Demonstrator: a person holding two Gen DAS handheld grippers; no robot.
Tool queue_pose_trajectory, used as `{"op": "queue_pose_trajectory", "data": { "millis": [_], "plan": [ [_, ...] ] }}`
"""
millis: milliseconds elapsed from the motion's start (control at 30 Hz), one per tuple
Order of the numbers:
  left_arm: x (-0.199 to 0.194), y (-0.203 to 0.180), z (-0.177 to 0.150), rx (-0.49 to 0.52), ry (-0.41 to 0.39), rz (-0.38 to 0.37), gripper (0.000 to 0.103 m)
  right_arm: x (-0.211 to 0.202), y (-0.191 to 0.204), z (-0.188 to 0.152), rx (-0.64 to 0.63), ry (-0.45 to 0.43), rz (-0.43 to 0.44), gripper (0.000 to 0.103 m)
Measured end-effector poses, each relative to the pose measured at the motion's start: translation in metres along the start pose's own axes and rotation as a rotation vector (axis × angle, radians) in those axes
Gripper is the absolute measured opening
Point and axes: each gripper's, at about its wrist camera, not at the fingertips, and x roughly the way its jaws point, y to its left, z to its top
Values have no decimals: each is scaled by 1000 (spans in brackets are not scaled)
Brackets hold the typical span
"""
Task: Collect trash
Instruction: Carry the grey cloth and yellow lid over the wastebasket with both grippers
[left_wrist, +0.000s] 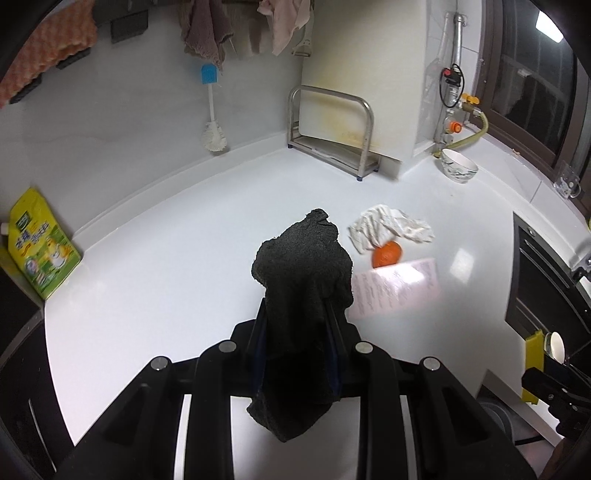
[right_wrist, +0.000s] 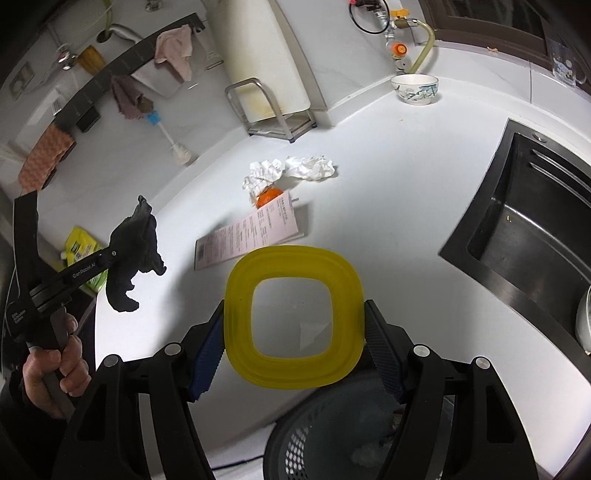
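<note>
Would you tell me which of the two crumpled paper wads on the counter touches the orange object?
The checked wad, on the left in the right wrist view, lies against the orange object. The plain white wad sits beside it, clear of it.
</note>
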Motion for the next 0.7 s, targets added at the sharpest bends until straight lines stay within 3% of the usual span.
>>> {"op": "queue_pose_trajectory", "data": {
  "millis": [300,700],
  "plan": [
    [-52,-48,-49,24,7,-52,26,-41,-19,-28,-35,7,19,68],
    [-83,-125,-110,116,58,-165,26,-77,-65,-87,-27,66,-8,68]
  ]
}}
